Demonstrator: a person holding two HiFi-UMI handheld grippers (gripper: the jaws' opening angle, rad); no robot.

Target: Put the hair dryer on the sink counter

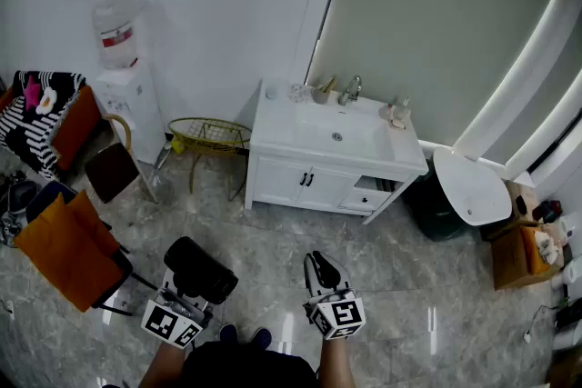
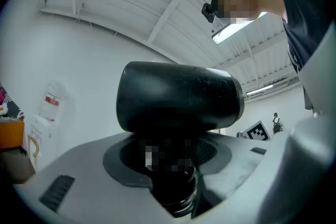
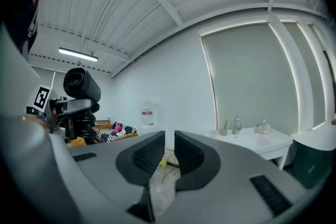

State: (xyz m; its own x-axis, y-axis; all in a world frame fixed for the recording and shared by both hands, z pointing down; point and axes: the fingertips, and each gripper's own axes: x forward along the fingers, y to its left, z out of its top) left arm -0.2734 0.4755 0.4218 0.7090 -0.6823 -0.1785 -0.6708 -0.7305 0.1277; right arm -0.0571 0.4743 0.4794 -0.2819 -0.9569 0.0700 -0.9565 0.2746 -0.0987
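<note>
In the head view the black hair dryer (image 1: 202, 268) is held low at the left, over the floor, with my left gripper (image 1: 189, 293) shut on its handle. The left gripper view shows the barrel (image 2: 178, 97) lying sideways above the jaws and the handle going down between them (image 2: 170, 160). My right gripper (image 1: 324, 273) is beside it, jaws almost together with nothing between them (image 3: 169, 152); that view also catches the hair dryer (image 3: 79, 86) at the left. The white sink counter (image 1: 273, 118) stands ahead against the wall, well away from both grippers, and appears at the right (image 3: 268, 141).
A faucet (image 1: 350, 89) and small bottles sit along the counter's back edge. A yellow wire side table (image 1: 209, 134) and a water dispenser (image 1: 123, 86) stand to its left. Chairs (image 1: 68, 245) are at the left, and a dark bin (image 1: 436, 204) at the right.
</note>
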